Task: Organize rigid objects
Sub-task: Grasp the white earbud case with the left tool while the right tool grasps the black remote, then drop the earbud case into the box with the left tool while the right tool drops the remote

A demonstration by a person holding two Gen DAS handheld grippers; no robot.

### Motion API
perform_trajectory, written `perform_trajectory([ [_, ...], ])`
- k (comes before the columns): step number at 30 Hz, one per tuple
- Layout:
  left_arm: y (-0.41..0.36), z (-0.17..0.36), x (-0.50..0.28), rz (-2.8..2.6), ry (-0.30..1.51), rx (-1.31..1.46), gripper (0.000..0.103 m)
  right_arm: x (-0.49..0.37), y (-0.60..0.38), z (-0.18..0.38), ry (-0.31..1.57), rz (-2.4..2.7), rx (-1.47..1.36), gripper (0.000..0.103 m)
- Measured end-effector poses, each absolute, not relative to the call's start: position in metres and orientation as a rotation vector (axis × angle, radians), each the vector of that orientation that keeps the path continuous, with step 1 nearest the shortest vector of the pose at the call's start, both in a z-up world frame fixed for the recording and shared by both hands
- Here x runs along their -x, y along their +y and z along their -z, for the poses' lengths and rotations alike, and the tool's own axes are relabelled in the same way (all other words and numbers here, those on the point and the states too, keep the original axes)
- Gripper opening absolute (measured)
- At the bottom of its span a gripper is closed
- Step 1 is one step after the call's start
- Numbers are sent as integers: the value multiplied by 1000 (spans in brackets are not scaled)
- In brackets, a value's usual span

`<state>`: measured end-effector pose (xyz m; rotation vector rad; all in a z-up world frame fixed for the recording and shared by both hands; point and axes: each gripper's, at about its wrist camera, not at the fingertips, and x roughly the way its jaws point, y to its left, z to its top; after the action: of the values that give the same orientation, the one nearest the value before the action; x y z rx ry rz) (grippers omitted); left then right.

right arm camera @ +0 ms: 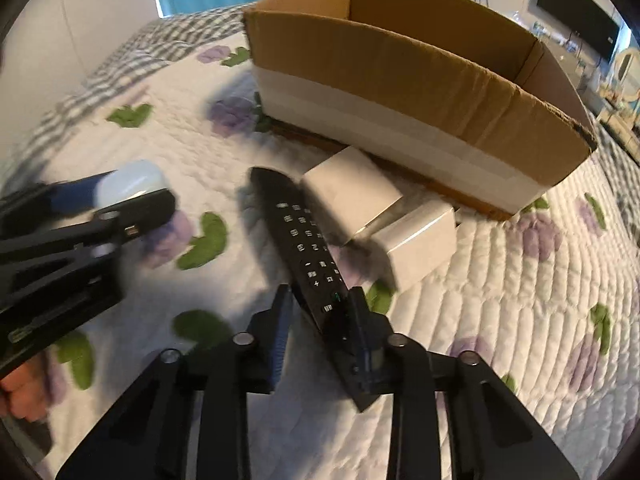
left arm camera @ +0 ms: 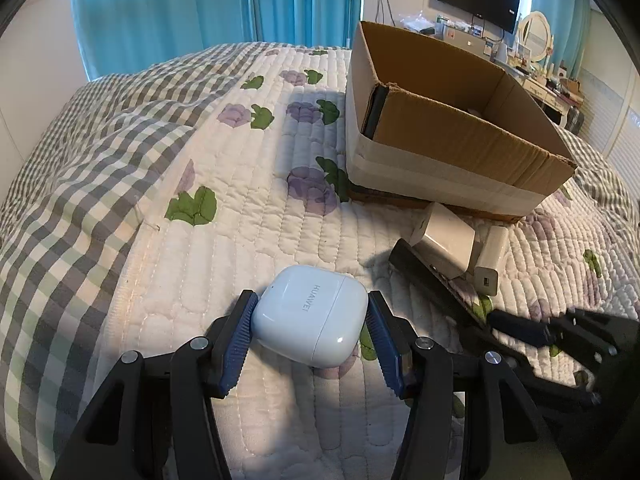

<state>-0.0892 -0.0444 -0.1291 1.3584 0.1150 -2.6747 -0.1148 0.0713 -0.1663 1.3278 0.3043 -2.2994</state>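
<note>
Beside the nearly empty cardboard box on the quilt: left gripper clamps earbud case, right gripper straddles remote, grip uncertain; two chargers remain.

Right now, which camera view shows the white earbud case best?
The left wrist view: the white rounded earbud case sits sharp and central between the left gripper fingers, logo readable. The right wrist view shows only a blurred part of it at the left edge.
</note>
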Motion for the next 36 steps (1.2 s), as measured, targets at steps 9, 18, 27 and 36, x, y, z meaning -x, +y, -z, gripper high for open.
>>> perform_trajectory([
  [9,-46,129,89,2676,136,-1360,56,125,58,170,237,2272,-1313,32],
  [18,-47,129,89,2683,147,-1357,56,134,48,177,286,2295,-1279,27],
  [27,-40,118,84,2679,145,-1390,56,109,70,148,203,2332,-1229,19],
  [36,-17,60,76,2797,88,-1284,56,107,95,77,77,2399,-1084,19],
])
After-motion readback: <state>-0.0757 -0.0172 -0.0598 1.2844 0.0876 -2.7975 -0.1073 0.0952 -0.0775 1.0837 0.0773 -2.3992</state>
